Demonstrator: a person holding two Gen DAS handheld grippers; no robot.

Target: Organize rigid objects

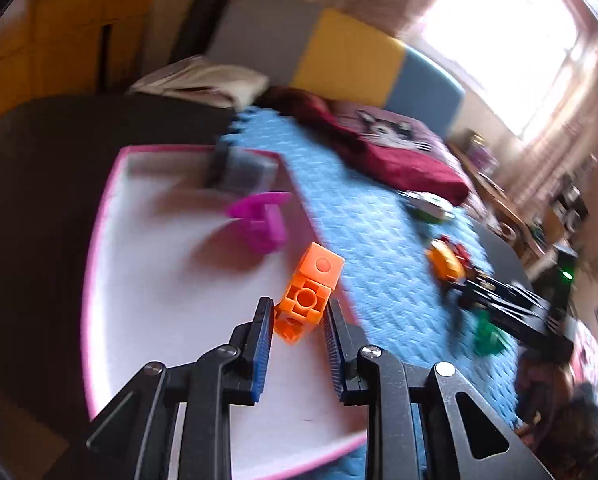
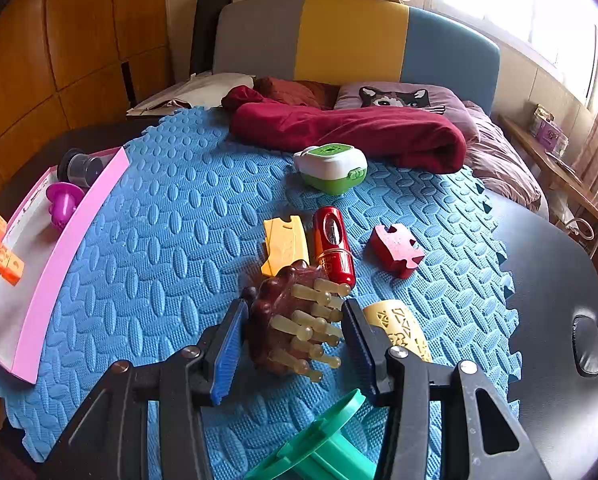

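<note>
Left gripper point(image 1: 299, 322): jaws narrow, closed on the orange block piece point(image 1: 307, 298), which stands tilted between the pads over the white floor of the pink-rimmed tray point(image 1: 99, 240). Ahead of these jaws and slightly left, a magenta mushroom-shaped piece point(image 1: 261, 220) lies in the tray; beyond it a dark grey cylinder point(image 1: 235, 168), blurred. Right gripper point(image 2: 295, 334): jaws about half open, straddling the brown massage brush point(image 2: 287, 320) with pale pegs, which lies on the blue foam mat point(image 2: 179, 220); cannot tell whether the pads touch it. Just ahead of these jaws: yellow flat piece point(image 2: 285, 244), red capsule-shaped case point(image 2: 333, 244), red puzzle-shaped block point(image 2: 397, 248). Farther ahead, white-and-green box point(image 2: 331, 168). Just right of the jaws, a yellow perforated piece point(image 2: 399, 328); below them, a green spool point(image 2: 323, 444).
</note>
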